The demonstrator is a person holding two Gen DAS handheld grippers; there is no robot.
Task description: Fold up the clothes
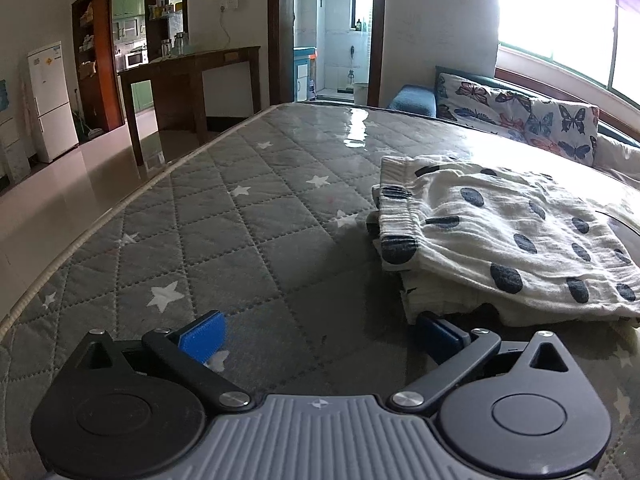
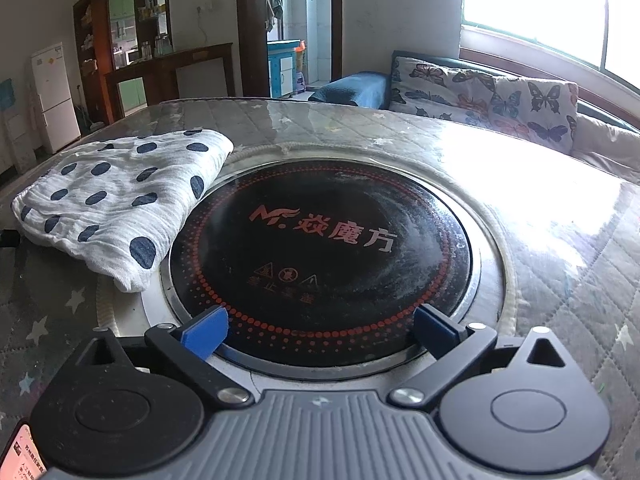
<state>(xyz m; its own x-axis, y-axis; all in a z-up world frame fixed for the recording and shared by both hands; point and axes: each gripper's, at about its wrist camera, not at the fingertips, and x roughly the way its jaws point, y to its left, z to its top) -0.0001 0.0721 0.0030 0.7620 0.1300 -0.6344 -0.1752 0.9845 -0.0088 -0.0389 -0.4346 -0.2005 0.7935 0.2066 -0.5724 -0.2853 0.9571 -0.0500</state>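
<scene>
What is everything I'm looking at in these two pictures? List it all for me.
Folded garment: one, white with dark dots, on the table, its edge over the cooktop rim.
Quilted table cover: one, grey with white stars.
Round cooktop: one, black with red lettering, set into the table.
Butterfly cushion: one, white with coloured butterflies, on the bench under the window.
Blue cushion: one, beside it.
Fridge: one, white, far left wall.
Wooden counter: one, dark brown, behind the table.
Left gripper: open, blue pads, holding nothing.
Right gripper: open, over the cooktop.
</scene>
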